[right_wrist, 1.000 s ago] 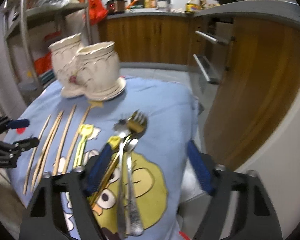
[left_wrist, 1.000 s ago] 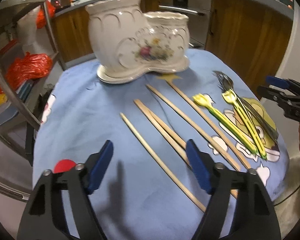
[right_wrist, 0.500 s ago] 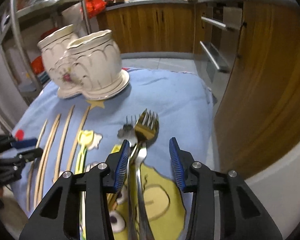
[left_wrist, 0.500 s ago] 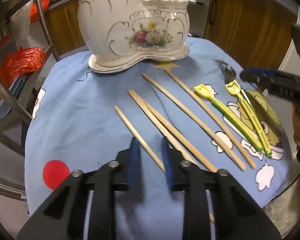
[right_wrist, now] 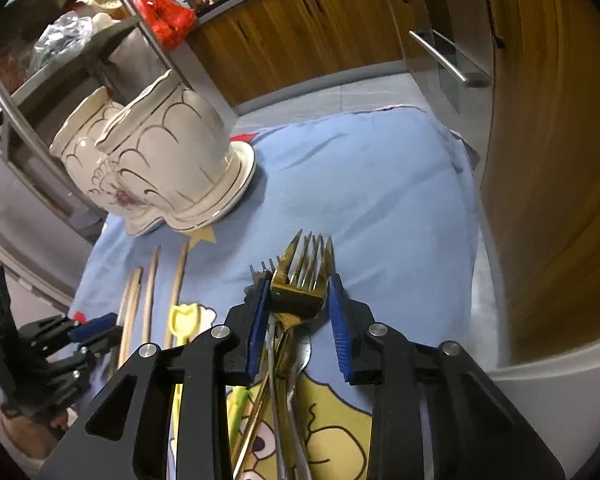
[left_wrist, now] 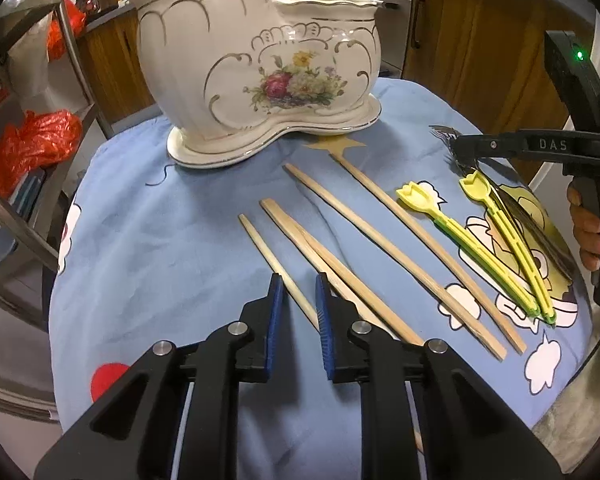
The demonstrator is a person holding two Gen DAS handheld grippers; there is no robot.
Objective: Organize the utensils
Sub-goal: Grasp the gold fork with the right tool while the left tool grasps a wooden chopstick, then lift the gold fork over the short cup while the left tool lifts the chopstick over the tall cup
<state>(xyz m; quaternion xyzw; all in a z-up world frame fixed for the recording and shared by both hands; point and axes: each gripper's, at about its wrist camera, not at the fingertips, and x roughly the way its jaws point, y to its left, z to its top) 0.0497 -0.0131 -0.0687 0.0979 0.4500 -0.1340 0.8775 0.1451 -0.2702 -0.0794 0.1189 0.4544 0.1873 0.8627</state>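
Observation:
A white floral two-compartment ceramic holder (left_wrist: 260, 72) stands at the back of the blue cloth; it also shows in the right wrist view (right_wrist: 160, 160). Several wooden chopsticks (left_wrist: 364, 236) lie in a row. My left gripper (left_wrist: 298, 300) has its jaws narrowed around the leftmost chopstick (left_wrist: 276, 264), with a gap still showing. Two yellow plastic forks (left_wrist: 468, 240) lie to the right. My right gripper (right_wrist: 298, 304) has its jaws on both sides of a gold fork (right_wrist: 300, 280) that lies on other metal cutlery (right_wrist: 288, 368).
A metal rack (left_wrist: 28, 128) with red bags stands at the left. Wooden cabinets (right_wrist: 540, 160) and an oven front are close on the right. The cloth's edge (right_wrist: 464, 184) drops off near the right gripper.
Both grippers moved forward and down to the cloth and narrowed, the left around the leftmost chopstick, the right around the gold fork's head.

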